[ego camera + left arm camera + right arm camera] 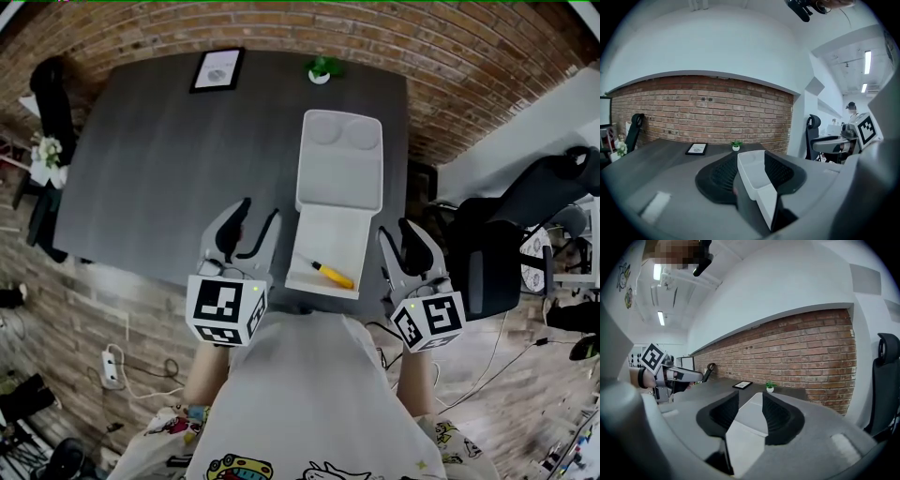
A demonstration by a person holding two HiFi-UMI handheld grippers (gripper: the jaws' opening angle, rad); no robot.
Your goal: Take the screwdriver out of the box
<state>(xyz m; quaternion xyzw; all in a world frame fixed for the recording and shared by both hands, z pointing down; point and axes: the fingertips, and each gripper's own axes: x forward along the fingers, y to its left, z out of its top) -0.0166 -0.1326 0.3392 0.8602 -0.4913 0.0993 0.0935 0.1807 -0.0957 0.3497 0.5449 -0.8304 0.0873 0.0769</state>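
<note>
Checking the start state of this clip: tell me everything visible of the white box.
The box is white, plastic-looking, lying open on the dark grey table near its front edge, two halves end to end. The far half is a walled tray with two round recesses at its far end; the near half is flatter and holds the yellow-handled screwdriver, lying aslant. The left hand-held gripper and right hand-held gripper flank the near half, jaws open, apparently not touching it.
</note>
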